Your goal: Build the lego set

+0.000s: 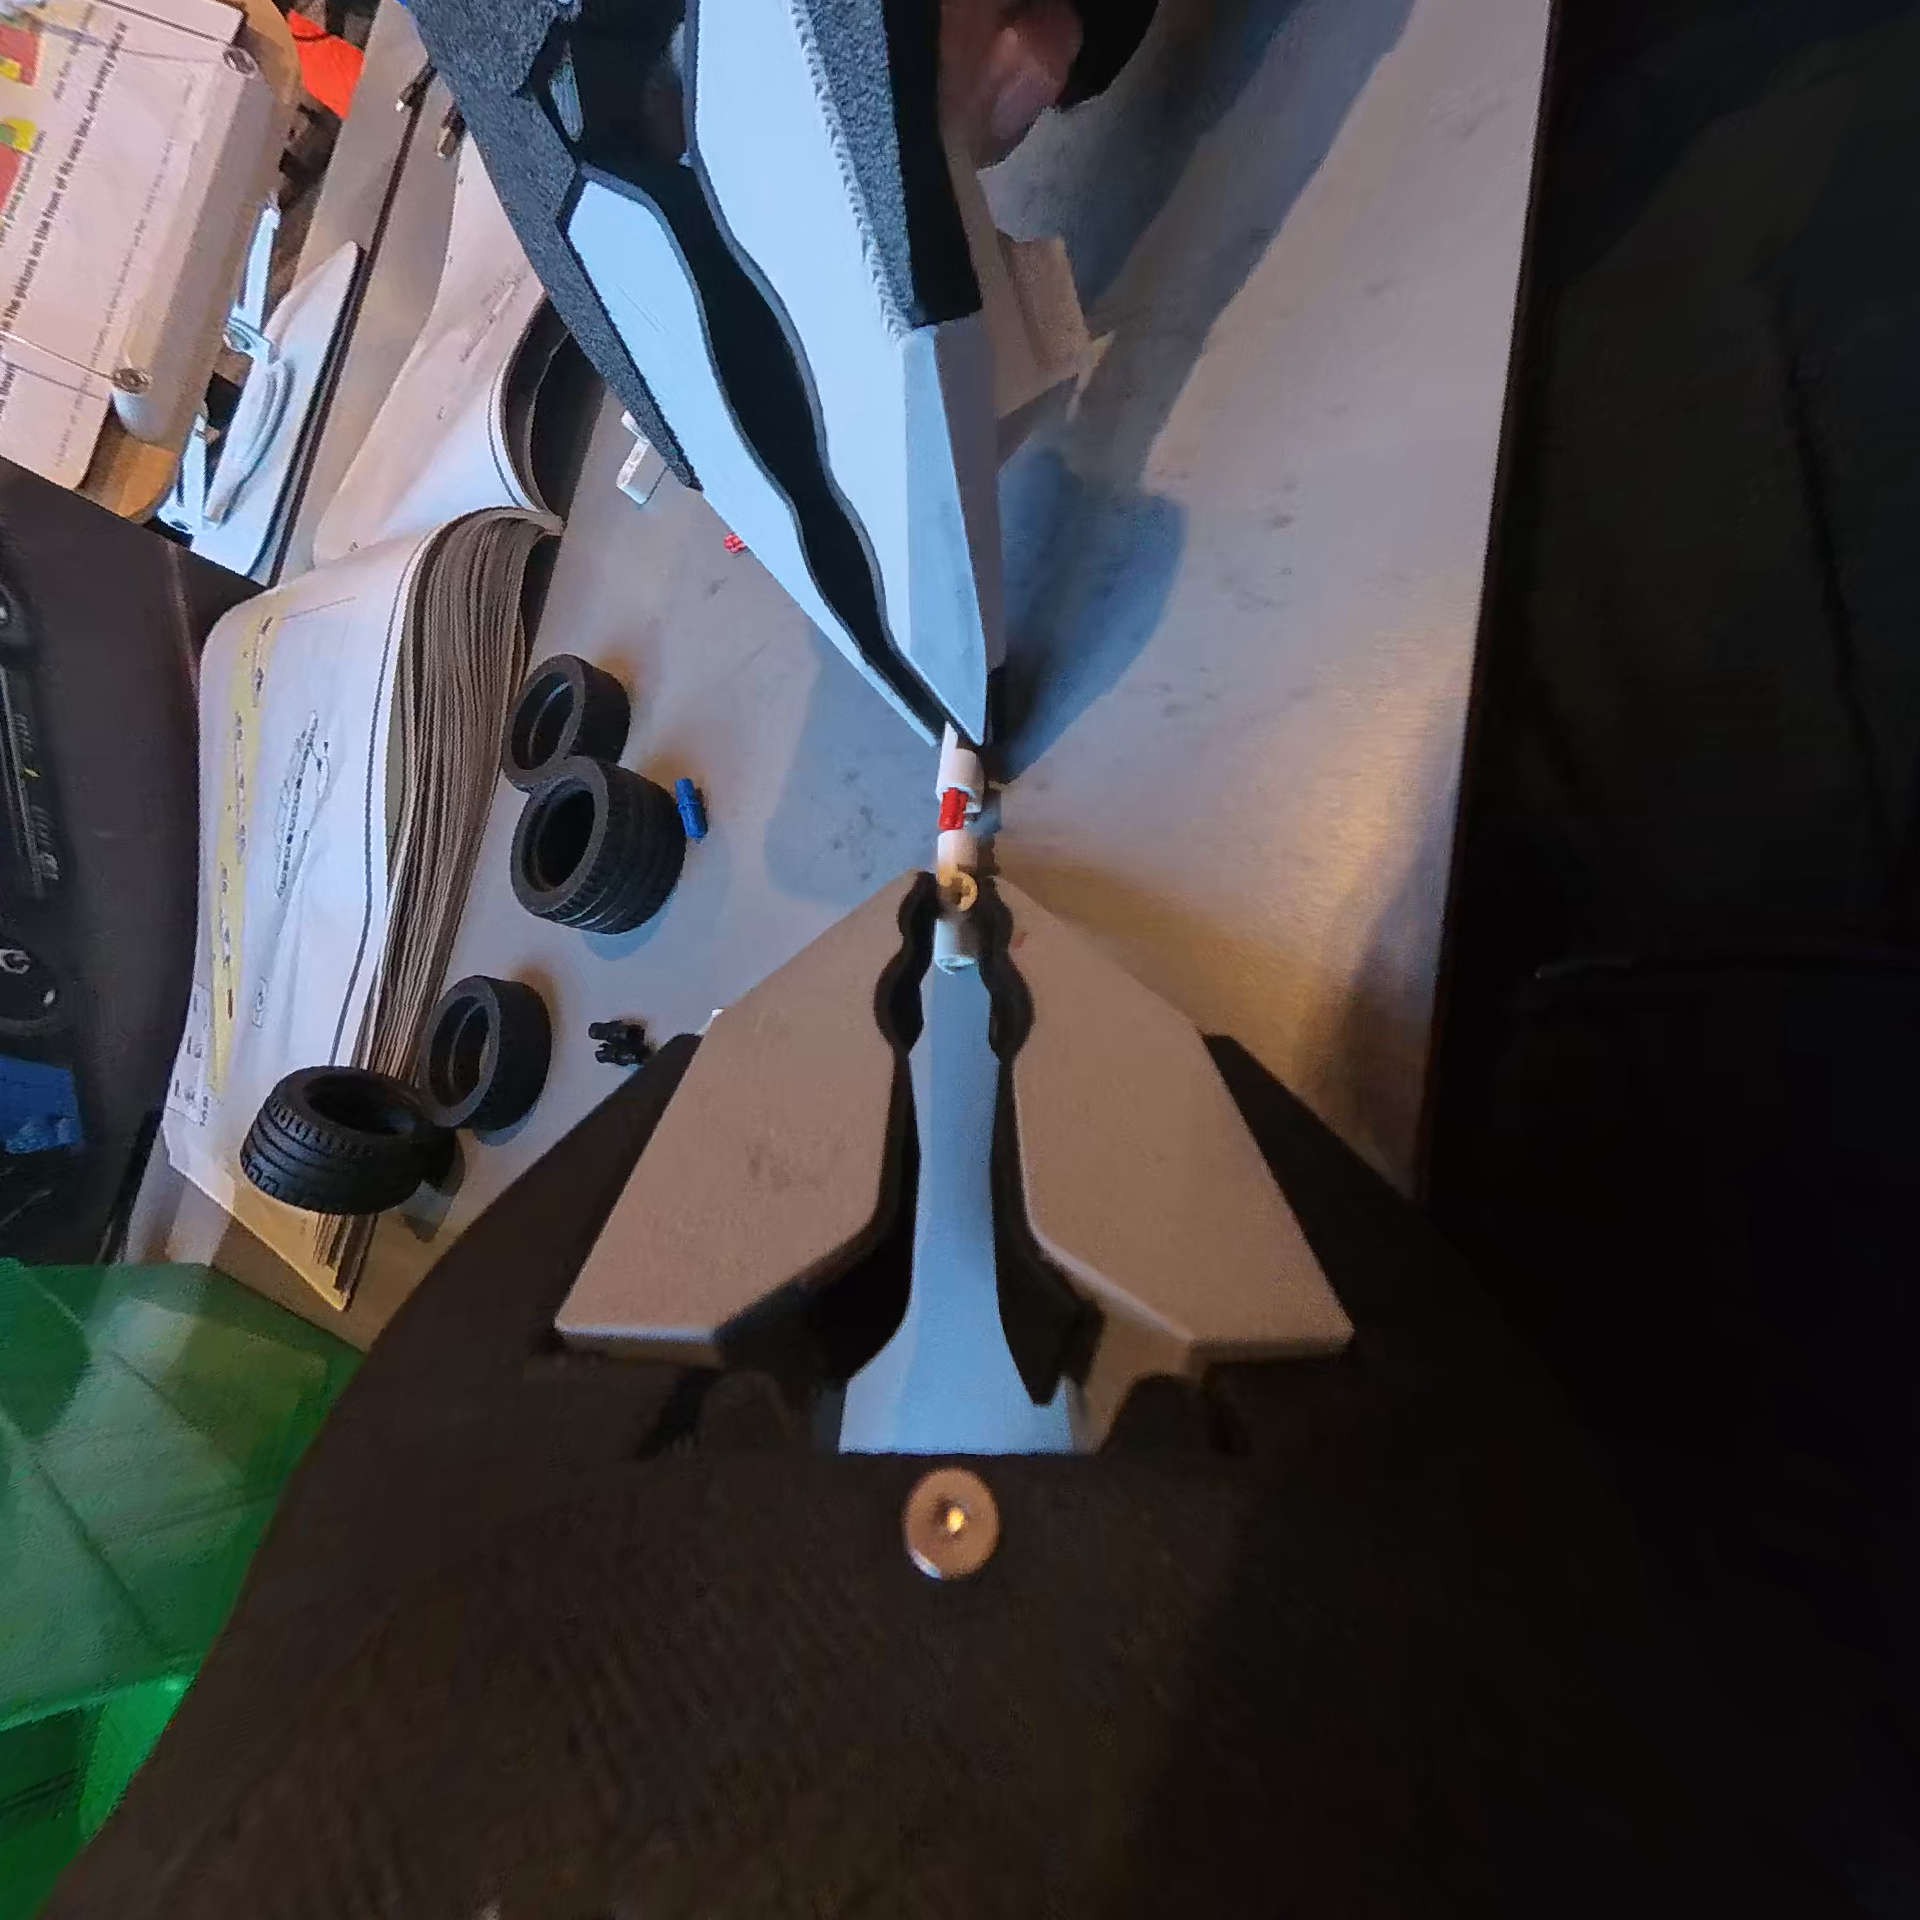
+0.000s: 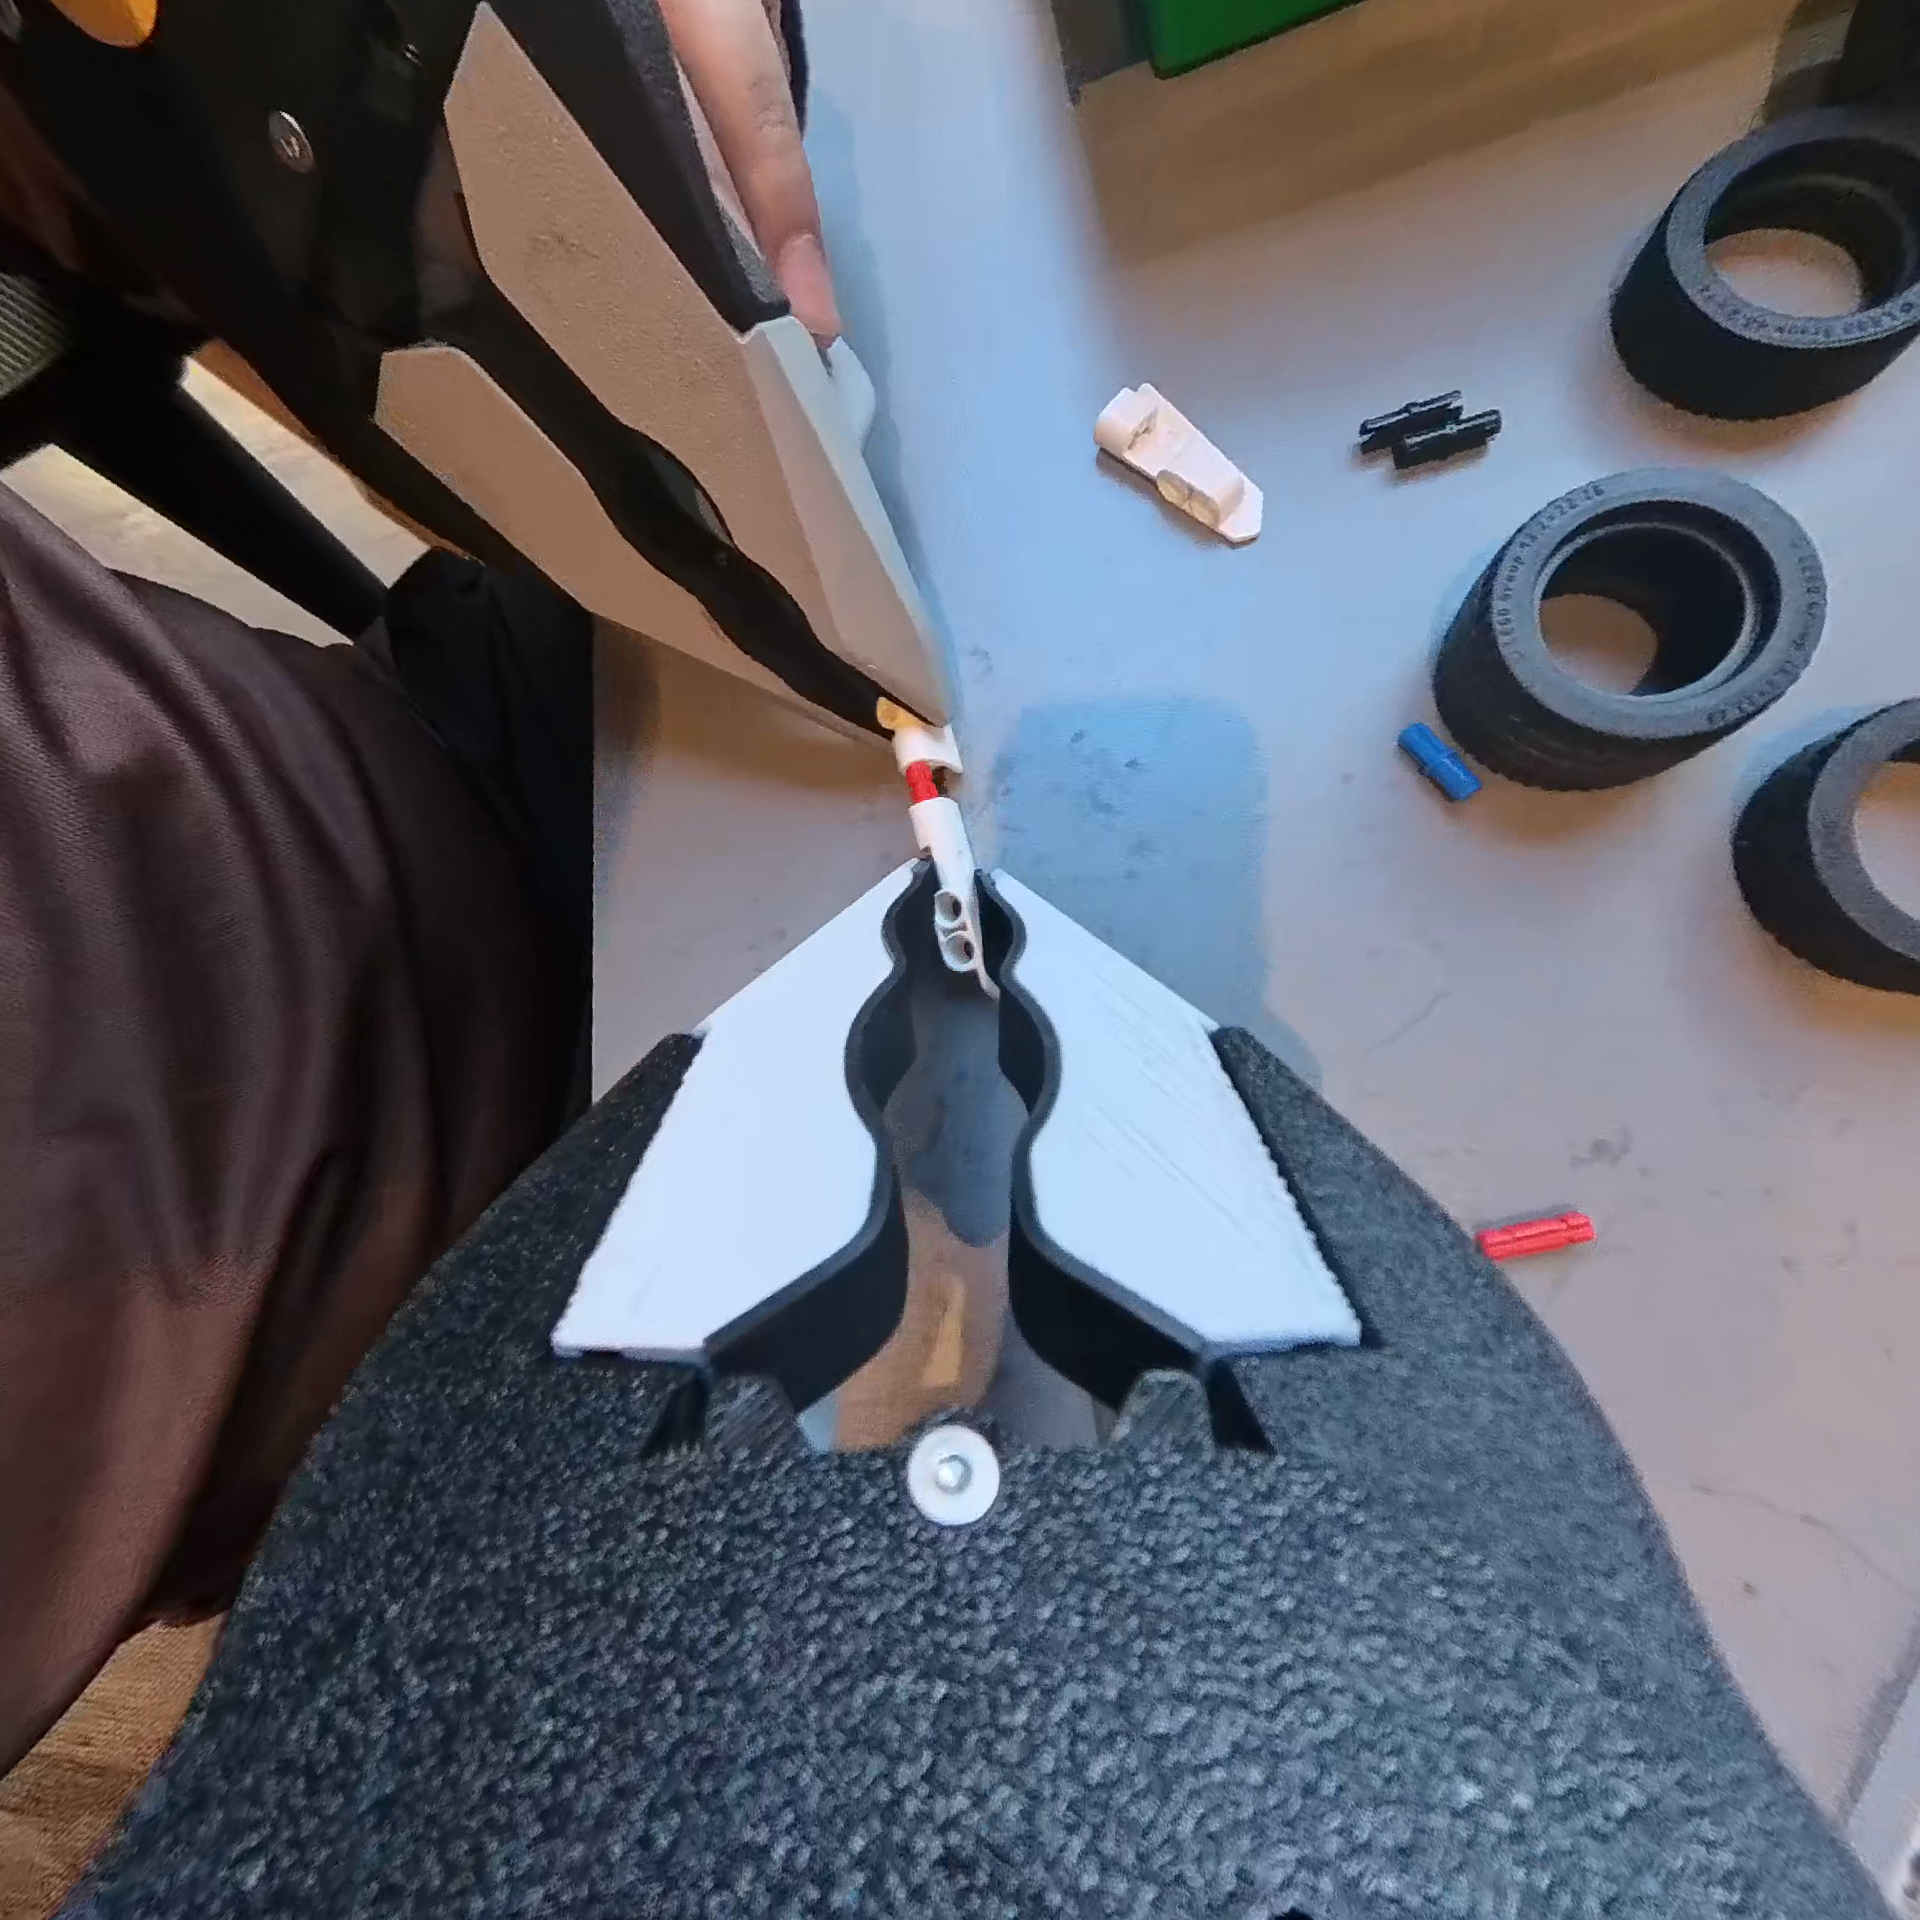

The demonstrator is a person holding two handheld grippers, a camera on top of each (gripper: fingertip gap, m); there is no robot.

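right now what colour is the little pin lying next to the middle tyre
Blue: the pin shows best in the right wrist view, beside the tyre.

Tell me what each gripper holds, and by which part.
Left gripper pinches one white end piece of the small assembly; right gripper pinches the other white end. A red axle joins them.

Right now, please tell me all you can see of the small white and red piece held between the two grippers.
The small assembly looks like glossy plastic: two white connector pieces joined by a short red axle, with a tan pin at one end. It hangs in the air above the grey table. The left gripper pinches the end with the tan pin; the right gripper pinches the other white piece, which shows two round holes.
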